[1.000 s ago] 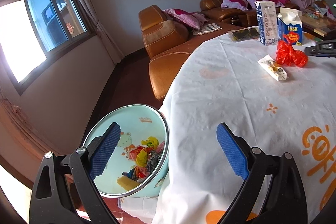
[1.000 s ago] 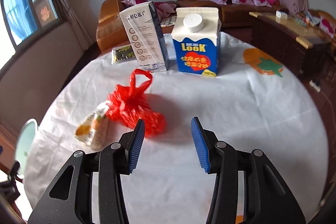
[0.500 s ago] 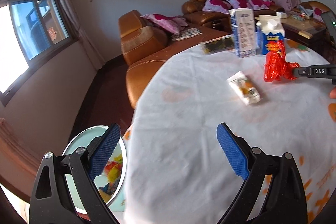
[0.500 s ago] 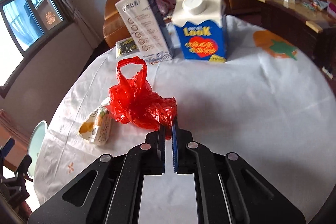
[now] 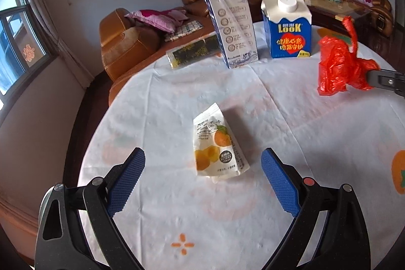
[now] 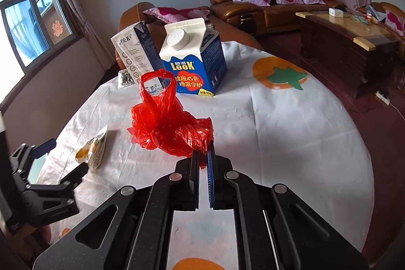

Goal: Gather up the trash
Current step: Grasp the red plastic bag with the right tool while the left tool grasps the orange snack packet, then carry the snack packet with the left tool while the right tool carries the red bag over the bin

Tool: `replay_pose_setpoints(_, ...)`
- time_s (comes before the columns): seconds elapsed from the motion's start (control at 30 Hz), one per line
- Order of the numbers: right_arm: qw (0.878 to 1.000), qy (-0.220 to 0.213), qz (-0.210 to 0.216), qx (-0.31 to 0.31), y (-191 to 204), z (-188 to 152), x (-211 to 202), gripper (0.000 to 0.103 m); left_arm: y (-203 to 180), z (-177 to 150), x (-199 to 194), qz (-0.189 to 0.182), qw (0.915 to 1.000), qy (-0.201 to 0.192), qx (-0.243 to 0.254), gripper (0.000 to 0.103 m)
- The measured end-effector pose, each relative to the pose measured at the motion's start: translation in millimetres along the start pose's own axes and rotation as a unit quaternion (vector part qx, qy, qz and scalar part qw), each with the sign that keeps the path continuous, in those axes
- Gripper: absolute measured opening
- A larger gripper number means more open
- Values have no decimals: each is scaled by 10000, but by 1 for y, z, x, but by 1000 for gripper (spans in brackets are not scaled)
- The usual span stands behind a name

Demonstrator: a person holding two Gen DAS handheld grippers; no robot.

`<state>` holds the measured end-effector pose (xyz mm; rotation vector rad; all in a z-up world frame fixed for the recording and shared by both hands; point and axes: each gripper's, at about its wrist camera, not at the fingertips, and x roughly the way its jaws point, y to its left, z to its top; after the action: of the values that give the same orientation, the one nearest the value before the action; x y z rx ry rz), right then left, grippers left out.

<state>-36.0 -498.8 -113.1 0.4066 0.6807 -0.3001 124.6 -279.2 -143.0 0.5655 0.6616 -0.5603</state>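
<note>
A white snack packet [image 5: 218, 146] with orange fruit print lies flat on the white tablecloth [image 5: 303, 143], just ahead of and between the fingers of my open, empty left gripper [image 5: 202, 171]. My right gripper [image 6: 202, 156] is shut on a crumpled red plastic bag [image 6: 169, 128] and holds it a little above the cloth. The bag [image 5: 339, 65] and the right gripper's tip show at the right of the left wrist view. The packet [image 6: 93, 149] and the left gripper [image 6: 50, 184] show at the left of the right wrist view.
A tall white and blue carton [image 5: 231, 27] and a blue LOOK carton [image 5: 287, 24] stand at the table's far side, with a dark flat packet [image 5: 192, 53] left of them. Brown sofas [image 6: 265, 4] and a wooden coffee table [image 6: 346, 39] lie beyond.
My left gripper swung from the bin by the table edge to over the table, facing the snack packet. My right gripper closed on the red bag and lifted it slightly.
</note>
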Motion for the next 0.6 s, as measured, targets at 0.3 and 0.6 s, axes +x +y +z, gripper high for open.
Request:
replay_pose_setpoints(0.3,9997,1,163,-157,10,0,0,6,-1,3,21,-441,9984,357,-60,34)
replay_pose_setpoints(0.6,9989,42,288,-376,34,-5,-2,6,33,-20,-15,-258,9994,167,-164,27)
